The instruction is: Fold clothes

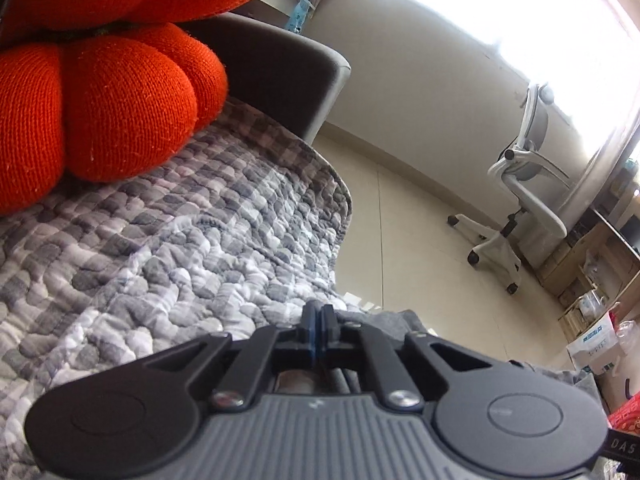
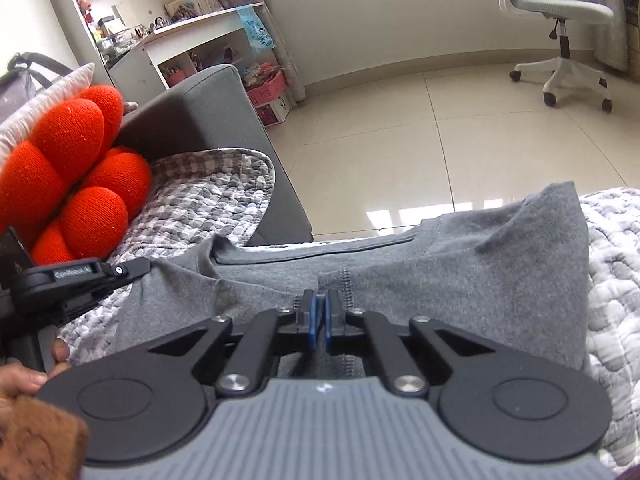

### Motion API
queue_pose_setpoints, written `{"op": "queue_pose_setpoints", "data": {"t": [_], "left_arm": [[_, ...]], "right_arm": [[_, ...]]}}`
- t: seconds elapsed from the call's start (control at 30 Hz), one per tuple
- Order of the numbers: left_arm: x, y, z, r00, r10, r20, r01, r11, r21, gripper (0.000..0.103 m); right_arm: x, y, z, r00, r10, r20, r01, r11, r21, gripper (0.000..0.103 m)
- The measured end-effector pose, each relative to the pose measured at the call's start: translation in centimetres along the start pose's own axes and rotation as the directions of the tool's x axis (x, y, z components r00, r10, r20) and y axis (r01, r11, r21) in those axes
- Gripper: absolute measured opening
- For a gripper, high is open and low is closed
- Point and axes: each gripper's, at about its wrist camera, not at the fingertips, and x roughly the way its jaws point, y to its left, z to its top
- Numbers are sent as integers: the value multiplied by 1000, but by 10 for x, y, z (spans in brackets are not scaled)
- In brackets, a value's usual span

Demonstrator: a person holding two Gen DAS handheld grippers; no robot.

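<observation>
A grey zip-up garment lies spread over a grey checked quilt on a sofa, its zipper running toward me. My right gripper is shut just above the cloth beside the zipper; I see no cloth between its pads. In the right wrist view my left gripper reaches in from the left, its tip at the garment's left edge. In the left wrist view the left gripper is shut over the quilt, with a strip of the garment just right of its tips.
A red knitted cushion leans at the sofa's back left, by the grey armrest. A person's hand holds the left gripper's handle. Beyond the sofa edge are tiled floor, a white office chair, shelves and boxes.
</observation>
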Motion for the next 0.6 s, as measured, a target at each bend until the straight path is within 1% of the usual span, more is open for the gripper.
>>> {"op": "queue_pose_setpoints", "data": {"t": [0.07,0.13,0.2,0.23,0.27,0.3,0.37,0.47,0.5,0.53,0.6], "left_arm": [[-1,0,2,1000,2,-3,-2,1000,2,4],[-7,-1,3,1000,10,6,-10,1000,17,6],[-15,-2,4,1000,11,21,-12,1000,28,14],[-21,-2,5,1000,8,29,-9,999,31,17],[-27,-3,6,999,-1,37,0,999,35,23],[-33,-5,6,999,-13,42,11,999,41,25],[-46,-10,4,998,-50,38,48,997,65,26],[-63,-21,-5,993,-114,12,111,987,119,29],[-68,-25,-10,991,-134,-2,133,981,142,31],[-72,-30,-15,987,-158,-21,160,973,164,32],[-76,-39,-27,973,-217,-75,228,952,202,34]], "right_arm": [[-2,-1,1,1000,15,1,-15,1000,7,8],[-8,-3,3,999,44,-1,-44,999,26,18],[-16,-5,3,996,84,-12,-83,996,43,19],[-20,-6,3,994,107,-18,-106,993,50,30],[-25,-7,3,991,131,-25,-129,990,58,38],[-31,-6,1,989,147,-28,-146,988,49,46],[-42,-3,-3,984,175,-35,-174,984,26,46],[-59,-1,-13,967,251,-53,-251,968,9,46],[-63,0,-18,961,270,-65,-270,963,2,46],[-67,1,-22,955,288,-77,-289,957,-5,46],[-74,3,-32,944,316,-99,-319,948,-19,46]]}}
